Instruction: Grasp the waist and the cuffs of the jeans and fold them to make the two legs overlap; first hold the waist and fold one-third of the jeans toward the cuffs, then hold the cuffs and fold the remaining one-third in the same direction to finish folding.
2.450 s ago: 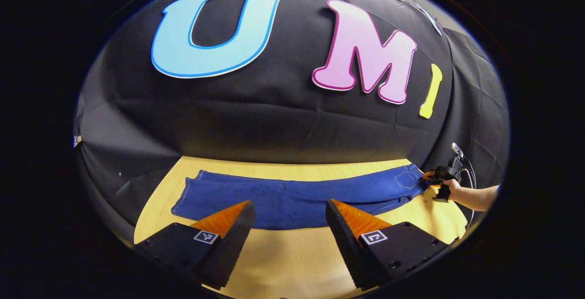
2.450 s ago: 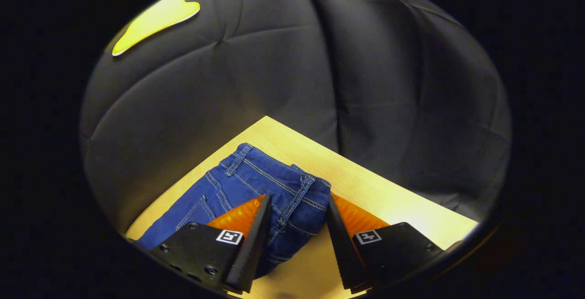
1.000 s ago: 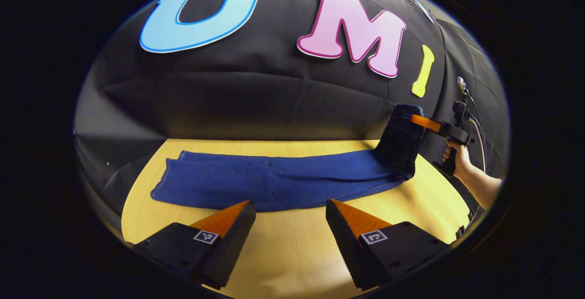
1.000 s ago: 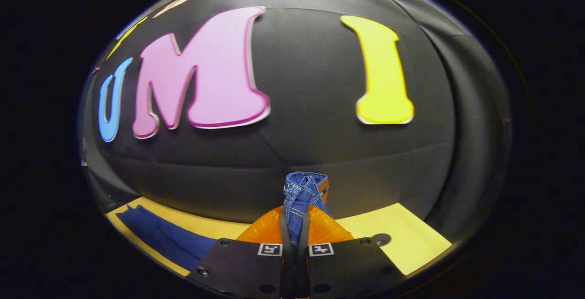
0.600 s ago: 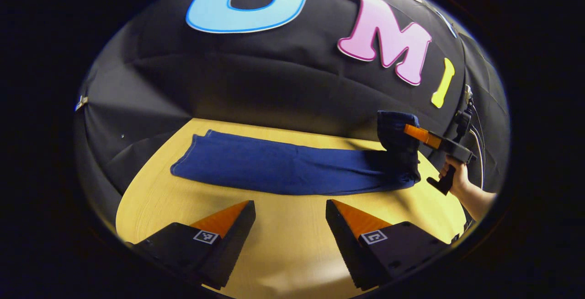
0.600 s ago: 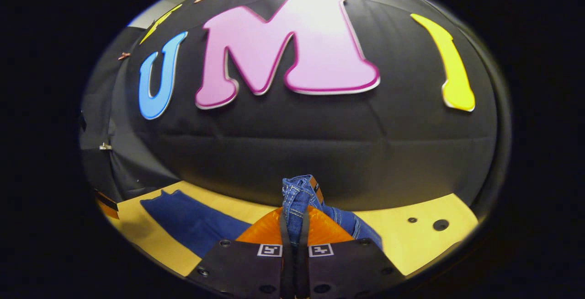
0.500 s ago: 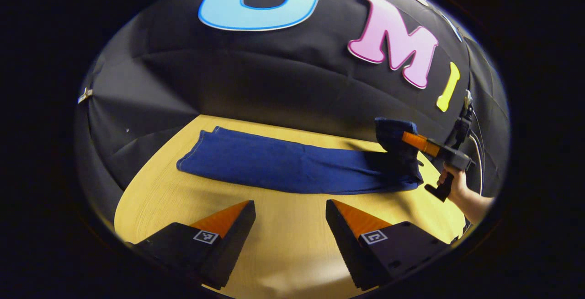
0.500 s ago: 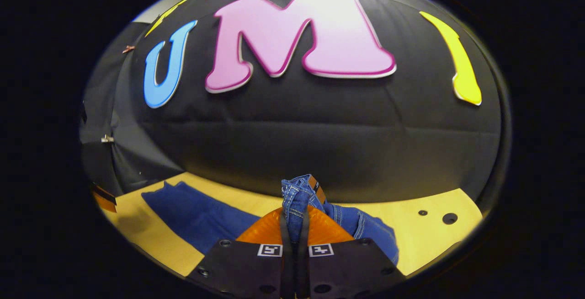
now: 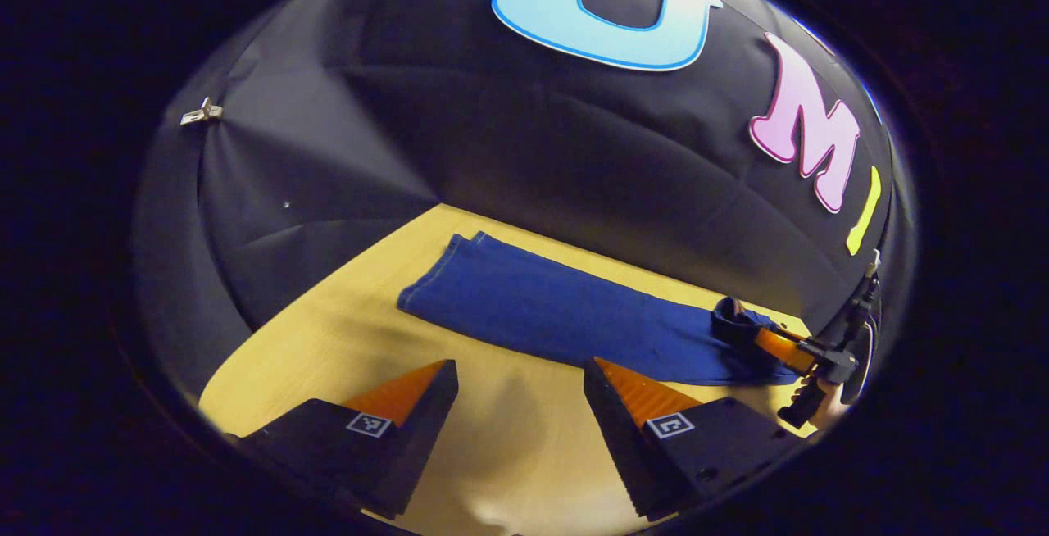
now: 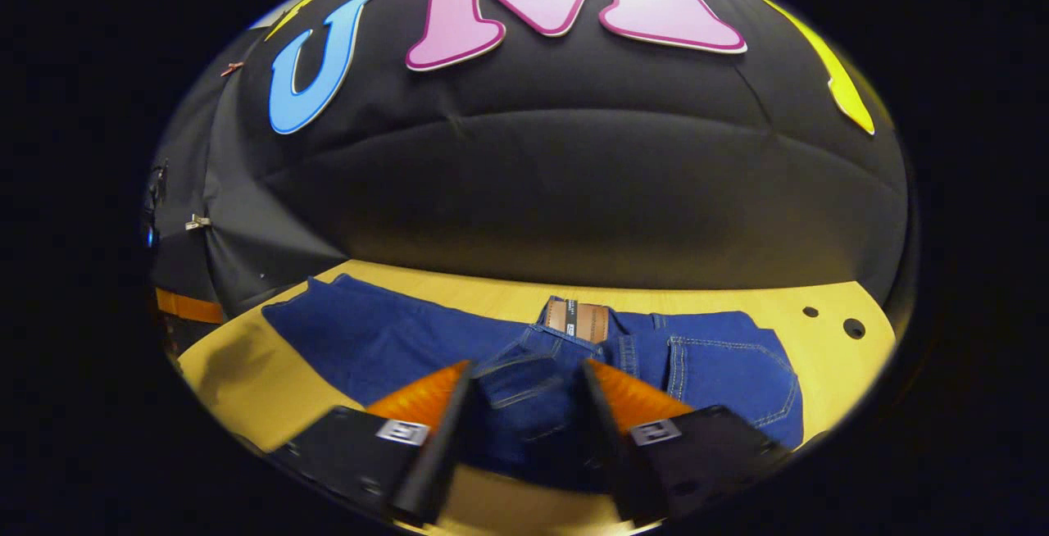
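The blue jeans (image 9: 565, 315) lie along the wooden table (image 9: 328, 356), cuffs at the far left end. Their waist part (image 10: 533, 380) is turned over onto the legs, the brown patch (image 10: 576, 320) and a back pocket (image 10: 725, 372) facing up. My right gripper (image 10: 526, 368) is open low over this turned-over waist, and denim lies loose between its spread fingers. In the left gripper view the right gripper (image 9: 783, 343) sits at the jeans' right end, held by a hand (image 9: 824, 405). My left gripper (image 9: 520, 364) hangs open over bare table, nearer than the jeans and holding nothing.
Black cloth walls close in the table at the back and on the left. Two small holes (image 10: 852, 328) mark the tabletop to the right of the waist. Bare wood (image 9: 508, 454) lies in front of the jeans.
The right gripper carried the lifted waist over and down onto the legs, then opened and let it go. The left gripper stayed open while its view swung toward the cuff end.
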Action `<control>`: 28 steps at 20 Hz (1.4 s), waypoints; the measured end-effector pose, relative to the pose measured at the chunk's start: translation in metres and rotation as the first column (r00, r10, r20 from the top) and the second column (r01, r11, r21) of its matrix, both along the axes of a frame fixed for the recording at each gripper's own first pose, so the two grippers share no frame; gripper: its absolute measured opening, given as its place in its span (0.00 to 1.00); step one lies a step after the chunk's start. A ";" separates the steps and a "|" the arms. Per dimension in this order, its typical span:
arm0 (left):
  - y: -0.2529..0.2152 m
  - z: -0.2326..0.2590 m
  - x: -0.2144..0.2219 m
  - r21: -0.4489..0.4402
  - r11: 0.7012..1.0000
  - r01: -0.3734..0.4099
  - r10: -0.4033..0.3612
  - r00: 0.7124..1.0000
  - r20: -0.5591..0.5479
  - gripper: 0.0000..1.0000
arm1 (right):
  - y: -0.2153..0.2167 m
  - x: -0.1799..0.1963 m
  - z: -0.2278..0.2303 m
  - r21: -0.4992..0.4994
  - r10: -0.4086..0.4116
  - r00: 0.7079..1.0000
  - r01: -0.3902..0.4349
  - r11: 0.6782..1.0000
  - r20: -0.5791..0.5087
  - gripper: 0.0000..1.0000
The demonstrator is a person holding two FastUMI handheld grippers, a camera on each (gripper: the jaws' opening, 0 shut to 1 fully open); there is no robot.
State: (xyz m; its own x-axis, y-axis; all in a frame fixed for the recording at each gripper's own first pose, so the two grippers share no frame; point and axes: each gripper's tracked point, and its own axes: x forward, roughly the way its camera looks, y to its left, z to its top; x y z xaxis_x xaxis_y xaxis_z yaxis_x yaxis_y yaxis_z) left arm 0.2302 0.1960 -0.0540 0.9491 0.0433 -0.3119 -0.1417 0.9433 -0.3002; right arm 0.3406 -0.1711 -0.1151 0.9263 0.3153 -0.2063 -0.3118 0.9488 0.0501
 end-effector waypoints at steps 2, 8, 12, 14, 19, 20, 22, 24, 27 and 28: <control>0.029 0.000 0.018 0.037 0.999 -0.020 0.020 1.000 0.001 0.97 | 0.002 -0.010 0.000 -0.049 -0.004 1.000 0.004 0.999 0.012 0.98; 0.075 -0.015 0.095 0.124 0.992 0.019 -0.016 0.999 -0.028 0.97 | -0.019 -0.043 0.015 -0.091 -0.027 1.000 0.028 0.995 0.017 0.98; 0.078 -0.040 0.126 0.127 0.990 0.058 -0.045 0.993 -0.107 0.96 | -0.049 -0.055 0.009 -0.078 -0.096 0.995 0.094 0.993 -0.029 0.98; 0.076 -0.043 0.136 0.148 0.987 0.068 -0.050 0.991 -0.122 0.96 | -0.062 -0.059 0.004 -0.060 -0.122 0.991 0.119 0.991 -0.047 0.98; 0.068 -0.046 0.138 0.175 0.976 0.129 -0.096 0.978 -0.185 0.86 | -0.088 -0.064 -0.023 -0.053 -0.178 0.977 0.173 0.984 -0.114 0.98; 0.066 -0.048 0.139 0.171 0.975 0.140 -0.106 0.975 -0.195 0.85 | -0.089 -0.065 -0.031 -0.058 -0.180 0.975 0.173 0.983 -0.134 0.98; 0.068 -0.050 0.137 0.173 0.973 0.156 -0.118 0.971 -0.208 0.85 | -0.091 -0.069 -0.048 -0.076 -0.184 0.966 0.173 0.982 -0.181 0.98; 0.062 -0.042 0.133 0.149 0.976 0.160 -0.130 0.973 -0.192 0.71 | -0.087 -0.076 -0.060 -0.075 -0.172 0.962 0.159 0.984 -0.214 0.98; 0.060 -0.040 0.132 0.075 0.989 0.128 -0.116 0.982 -0.146 0.33 | -0.081 -0.087 -0.067 -0.079 -0.151 0.963 0.137 0.987 -0.224 0.98; 0.057 -0.037 0.130 0.056 0.990 0.126 -0.117 0.984 -0.137 0.31 | -0.080 -0.090 -0.068 -0.084 -0.147 0.963 0.131 0.988 -0.227 0.98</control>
State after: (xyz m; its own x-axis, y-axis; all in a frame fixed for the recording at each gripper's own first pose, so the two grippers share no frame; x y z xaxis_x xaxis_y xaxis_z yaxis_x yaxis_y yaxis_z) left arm 0.3600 0.2535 -0.0914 0.8989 -0.0453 -0.4358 -0.0597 0.9727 -0.2242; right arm 0.2504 -0.2510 -0.1831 0.8845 0.1645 -0.4366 -0.1638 0.9857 0.0396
